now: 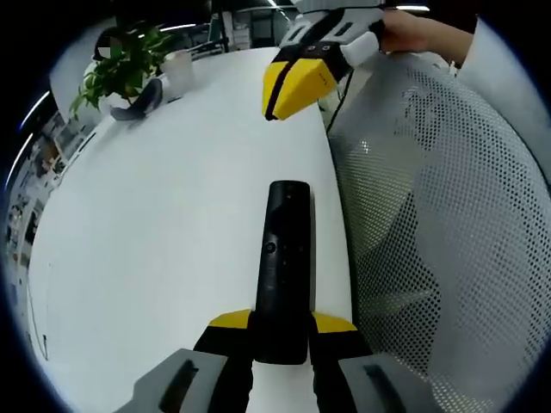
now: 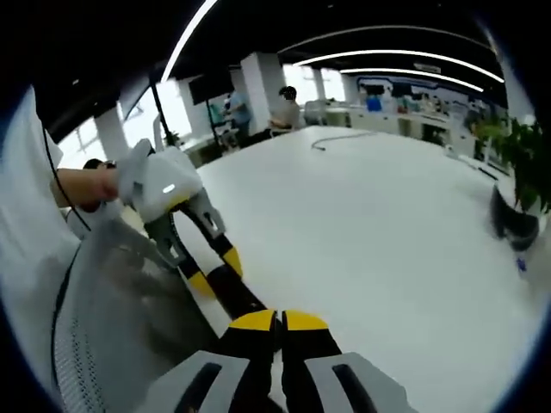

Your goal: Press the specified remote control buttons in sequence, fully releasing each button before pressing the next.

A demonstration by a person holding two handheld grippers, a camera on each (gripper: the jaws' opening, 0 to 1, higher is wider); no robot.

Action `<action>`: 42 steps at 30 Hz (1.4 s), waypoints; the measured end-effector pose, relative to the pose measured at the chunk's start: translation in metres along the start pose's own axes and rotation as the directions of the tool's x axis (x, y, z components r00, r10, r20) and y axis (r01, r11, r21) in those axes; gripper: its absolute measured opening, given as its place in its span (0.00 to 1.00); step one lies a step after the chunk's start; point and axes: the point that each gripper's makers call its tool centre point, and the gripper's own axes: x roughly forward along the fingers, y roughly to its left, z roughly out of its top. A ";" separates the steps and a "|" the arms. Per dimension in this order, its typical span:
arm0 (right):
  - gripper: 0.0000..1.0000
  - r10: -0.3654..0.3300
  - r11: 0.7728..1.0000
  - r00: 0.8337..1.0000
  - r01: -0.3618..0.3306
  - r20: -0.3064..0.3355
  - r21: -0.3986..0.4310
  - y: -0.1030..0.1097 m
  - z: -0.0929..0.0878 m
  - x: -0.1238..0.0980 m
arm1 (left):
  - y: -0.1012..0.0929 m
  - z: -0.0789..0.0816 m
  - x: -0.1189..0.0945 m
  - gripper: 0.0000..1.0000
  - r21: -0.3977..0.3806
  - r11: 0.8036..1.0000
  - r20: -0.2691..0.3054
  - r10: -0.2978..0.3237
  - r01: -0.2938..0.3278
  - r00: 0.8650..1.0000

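Black remote control (image 1: 285, 267) is clenched at its near end by the left hand-held gripper (image 1: 281, 331), above the white desk (image 1: 155, 258); its long axis points straight away from that gripper. The right hand-held gripper (image 1: 297, 86), jaws pressed together and grasping nothing, hovers beyond the far end, apart from the buttons.

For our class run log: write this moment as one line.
left gripper: shut on remote | right gripper: shut, off remote | surface: white table
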 end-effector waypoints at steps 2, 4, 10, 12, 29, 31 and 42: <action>0.00 0.008 1.000 1.000 -0.008 -0.025 -0.013 0.001 -0.004 0.003 | 0.000 0.000 0.000 0.24 -0.003 1.000 0.023 0.004 -0.004 1.000; 0.00 0.006 1.000 0.998 -0.008 -0.066 -0.023 0.000 -0.011 0.005 | -0.001 0.000 -0.001 0.24 0.008 1.000 0.041 0.006 -0.006 0.999; 0.00 0.020 0.995 0.983 -0.038 -0.184 -0.096 0.000 -0.029 0.014 | -0.001 0.000 -0.001 0.24 0.002 1.000 0.084 0.001 -0.001 0.996; 0.00 0.027 0.989 0.973 -0.060 -0.227 -0.137 0.001 -0.035 0.018 | -0.001 0.000 -0.001 0.24 -0.001 1.000 0.094 0.002 -0.002 0.996; 0.00 0.036 0.945 0.930 -0.151 -0.365 -0.291 0.003 -0.046 0.039 | -0.001 0.000 -0.003 0.24 -0.011 1.000 0.174 0.000 0.001 0.985; 0.00 0.031 0.938 0.925 -0.158 -0.379 -0.307 0.004 -0.047 0.040 | 0.000 0.000 -0.003 0.24 -0.013 1.000 0.179 0.002 0.001 0.984; 0.00 0.002 0.877 0.873 -0.235 -0.487 -0.418 0.003 -0.047 0.044 | 0.000 -0.001 -0.003 0.24 -0.008 1.000 0.193 -0.002 0.003 0.981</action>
